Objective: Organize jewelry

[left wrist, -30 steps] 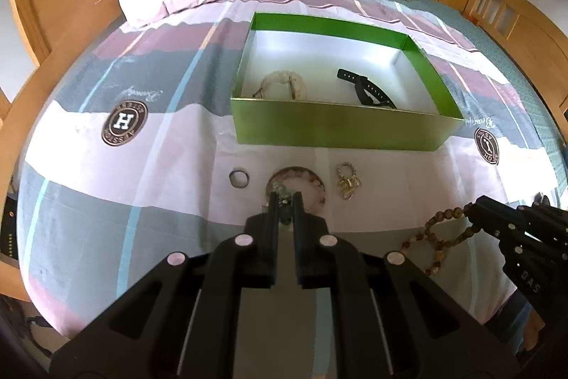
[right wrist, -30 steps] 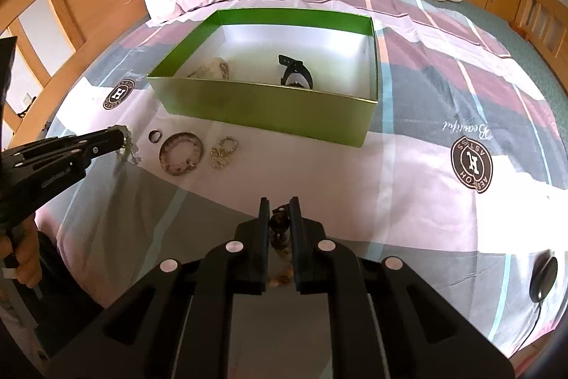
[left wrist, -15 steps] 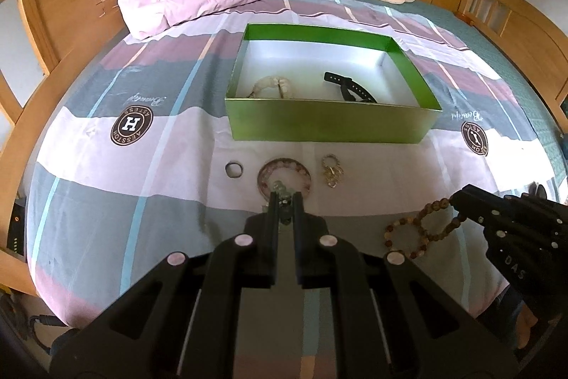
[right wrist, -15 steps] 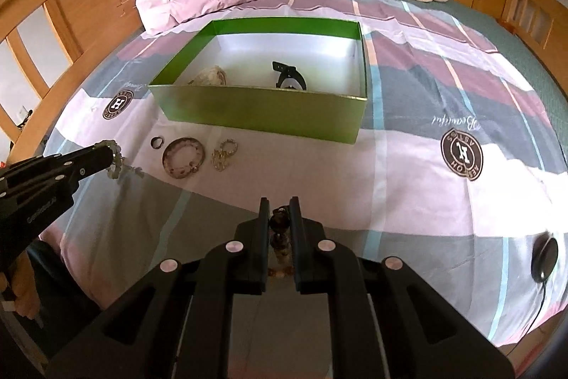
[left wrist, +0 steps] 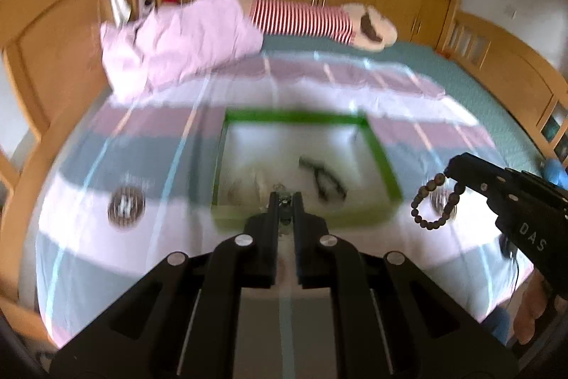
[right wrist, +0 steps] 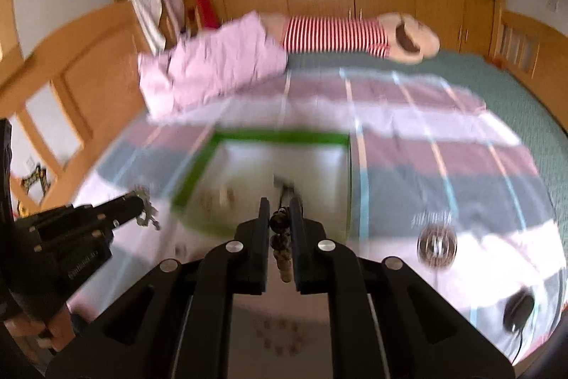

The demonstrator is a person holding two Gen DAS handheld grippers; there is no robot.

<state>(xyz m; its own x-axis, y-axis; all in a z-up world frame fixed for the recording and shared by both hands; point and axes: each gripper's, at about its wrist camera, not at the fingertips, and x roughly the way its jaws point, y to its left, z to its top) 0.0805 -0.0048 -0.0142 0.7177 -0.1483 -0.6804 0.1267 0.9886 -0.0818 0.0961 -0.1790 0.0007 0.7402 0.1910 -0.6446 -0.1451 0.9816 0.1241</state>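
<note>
Both views are motion-blurred. My left gripper is shut on a small greenish chain piece, held in the air before the green box; the piece dangles from the left gripper in the right wrist view. My right gripper is shut on a brown bead bracelet, which hangs as a loop from the right gripper in the left wrist view. The box holds a black strap and a pale bracelet.
The box sits on a striped bedspread with round logos. A pink quilt and a striped plush toy lie at the head of the bed. Wooden bed frame and cabinets surround it. A black cable lies at right.
Both grippers have lifted well above the bed and tilted up toward the box, each carrying its piece. The ring, bangle and gold chain on the bedspread are no longer in view.
</note>
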